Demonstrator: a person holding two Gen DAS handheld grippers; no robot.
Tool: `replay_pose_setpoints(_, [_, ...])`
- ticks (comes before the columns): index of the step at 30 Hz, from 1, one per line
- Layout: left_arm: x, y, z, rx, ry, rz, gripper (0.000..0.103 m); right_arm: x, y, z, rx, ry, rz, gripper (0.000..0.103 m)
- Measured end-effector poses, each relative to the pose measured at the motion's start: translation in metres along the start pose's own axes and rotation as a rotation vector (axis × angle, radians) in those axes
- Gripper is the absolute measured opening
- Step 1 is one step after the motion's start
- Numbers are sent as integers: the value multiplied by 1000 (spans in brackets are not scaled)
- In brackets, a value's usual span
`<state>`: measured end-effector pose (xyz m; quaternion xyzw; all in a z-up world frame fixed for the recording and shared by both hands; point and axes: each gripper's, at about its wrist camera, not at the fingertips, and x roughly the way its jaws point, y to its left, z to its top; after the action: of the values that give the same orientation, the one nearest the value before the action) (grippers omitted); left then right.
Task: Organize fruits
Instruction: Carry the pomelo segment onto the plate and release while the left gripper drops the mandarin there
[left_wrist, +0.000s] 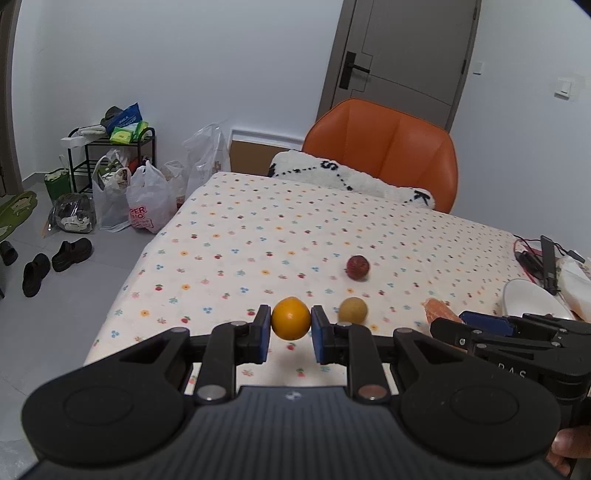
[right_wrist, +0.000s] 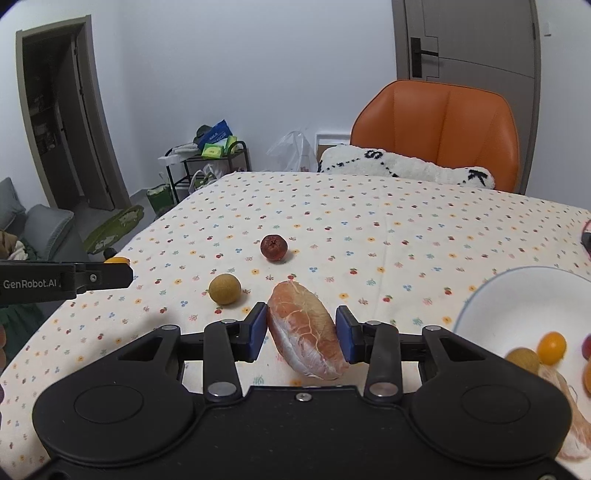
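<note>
My left gripper (left_wrist: 291, 326) is shut on a small round orange fruit (left_wrist: 290, 318), one blue pad on each side of it, near the table's front edge. The right gripper (right_wrist: 301, 328) is shut on a peeled pink pomelo segment (right_wrist: 306, 328) that lies slanted between its pads. A tan round fruit (right_wrist: 224, 289) and a dark red fruit (right_wrist: 273, 247) lie loose on the flowered tablecloth (right_wrist: 369, 221) beyond the grippers. The white bowl (right_wrist: 517, 299) at the right holds a small orange fruit (right_wrist: 551, 347), a tan fruit (right_wrist: 522, 360) and another pomelo piece (right_wrist: 569, 424).
An orange chair (left_wrist: 384, 147) with a fuzzy white cushion (left_wrist: 351, 177) stands at the table's far side. Cables and a black device (left_wrist: 548, 264) lie at the right edge. Bags (left_wrist: 147, 199), a rack and shoes sit on the floor left of the table.
</note>
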<state>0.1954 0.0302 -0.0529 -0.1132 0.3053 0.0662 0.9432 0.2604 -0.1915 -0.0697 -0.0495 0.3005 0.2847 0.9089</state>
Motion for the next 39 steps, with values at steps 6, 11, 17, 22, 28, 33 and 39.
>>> replay_pose_setpoints(6, [-11,-15,-4,16,-12,-30,21,-23,-5,-2,7,-40,-7,38])
replay_pose_setpoints(11, [-17,-30,-6,35,-18,-54,21,-38,-12,-1,18,-69,-15,38])
replay_pose_setpoints(17, [-20,-49,-4,54,-30,-77,21,-56,-28,-1,41,-105,-44,38])
replay_pose_setpoints(22, [-19,-69,-5,72,-31,-107,21,-69,-50,-6,72,-118,-88,38])
replay_pose_setpoints(28, [-16,-95,-7,100,-22,-150,21,-82,-76,-13,119,-132,-145,38])
replay_pose_setpoints(33, [-13,-116,-9,122,-18,-181,21,-91,-95,-17,143,-144,-190,38])
replay_pose_setpoints(39, [-7,-139,-11,150,-9,-210,21,-98,-117,-21,167,-154,-225,38])
